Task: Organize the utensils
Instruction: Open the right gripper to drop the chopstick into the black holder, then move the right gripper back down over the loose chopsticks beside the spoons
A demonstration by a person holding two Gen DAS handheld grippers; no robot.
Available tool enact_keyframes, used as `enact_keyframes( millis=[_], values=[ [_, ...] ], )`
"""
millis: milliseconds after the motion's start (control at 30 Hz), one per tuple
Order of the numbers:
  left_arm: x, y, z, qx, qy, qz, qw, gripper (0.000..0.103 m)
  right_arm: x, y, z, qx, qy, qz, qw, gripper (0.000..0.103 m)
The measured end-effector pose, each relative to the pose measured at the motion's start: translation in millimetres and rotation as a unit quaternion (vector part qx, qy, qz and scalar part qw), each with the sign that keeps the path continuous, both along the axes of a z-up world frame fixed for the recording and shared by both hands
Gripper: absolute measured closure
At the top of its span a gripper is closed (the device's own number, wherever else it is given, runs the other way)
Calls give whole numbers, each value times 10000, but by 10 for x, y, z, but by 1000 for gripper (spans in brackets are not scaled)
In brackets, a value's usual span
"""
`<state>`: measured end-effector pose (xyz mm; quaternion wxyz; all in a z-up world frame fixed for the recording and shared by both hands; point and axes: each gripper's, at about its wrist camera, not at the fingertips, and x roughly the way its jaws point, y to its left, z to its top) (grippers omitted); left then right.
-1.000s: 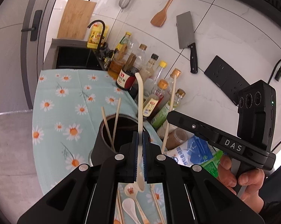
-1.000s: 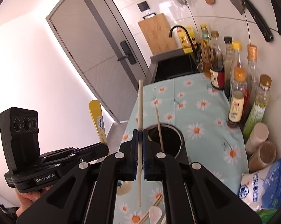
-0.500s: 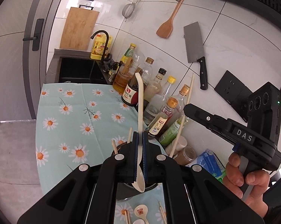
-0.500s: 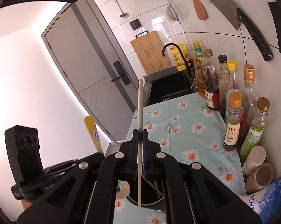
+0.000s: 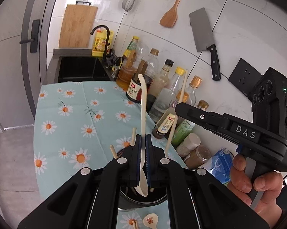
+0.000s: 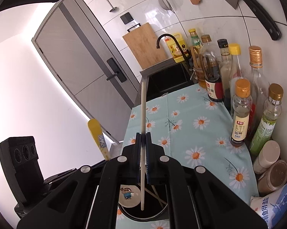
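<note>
1. Right now the left claw (image 5: 143, 143) is clamped narrow on a cream spoon (image 5: 143, 114), held nearly upright: handle rising above the pads, bowl hanging below them.
2. Directly beneath that bowl is the open mouth of the dark utensil holder (image 5: 143, 203), which stands on the daisy-cloth tabletop (image 5: 71, 114). Chopsticks already lean inside it, poking up to the left of the claw.
3. Beside it, the right claw (image 6: 143, 143) is pinched tight on a single pale chopstick (image 6: 143, 114), also close to vertical. Its lower tip hangs just over the holder's rim, toward the near side of the opening.
4. What the coming move turns on: both long axes point down into the same cup, so each piece lies below its own claw, with the cup under both.
5. Neither hand looks clearly nearer; my guess is both need only a short descent before letting go.
6. One risk: the spoon bowl and chopstick tip hang close together over one opening, and could knock the sticks already leaning there.
7. More spoons and chopsticks (image 5: 150, 220) lie on the cloth below the left claw, not yet sorted.
</note>
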<state>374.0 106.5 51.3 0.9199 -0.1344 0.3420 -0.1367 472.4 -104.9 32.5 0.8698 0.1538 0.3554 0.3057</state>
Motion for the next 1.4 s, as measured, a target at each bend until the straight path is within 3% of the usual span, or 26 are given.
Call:
enact_keyframes(
  millis=[233,300,333,633,667,733,1167,1400],
  values=[
    [28,-26,-141,-69,280,0,9996,98,17,-24,-140,89,313,66,9994,95],
    [23,-10,-144,-144,303,18,9994,98,-8,-26,-136,57,316,27,9995,81],
    [16,-7,-139,-169,308,19,9994,98,-14,-26,-124,49,289,18,9996,80],
    [-93,-4,-60,-241,242,41,9994,97,-154,-99,-38,65,235,-38,9997,80],
    [-112,-7,-51,-242,230,41,9994,95,-161,-110,-35,58,243,-47,9997,80],
    [-151,-12,-23,-236,205,48,9995,82,-194,-134,-27,67,265,-54,9996,80],
    [-577,-99,159,-108,33,-85,9999,82,-679,-428,107,-76,148,-137,9998,74],
    [-824,-117,143,-32,76,-162,9998,81,-969,-568,98,-8,379,15,9993,70]
  ],
)
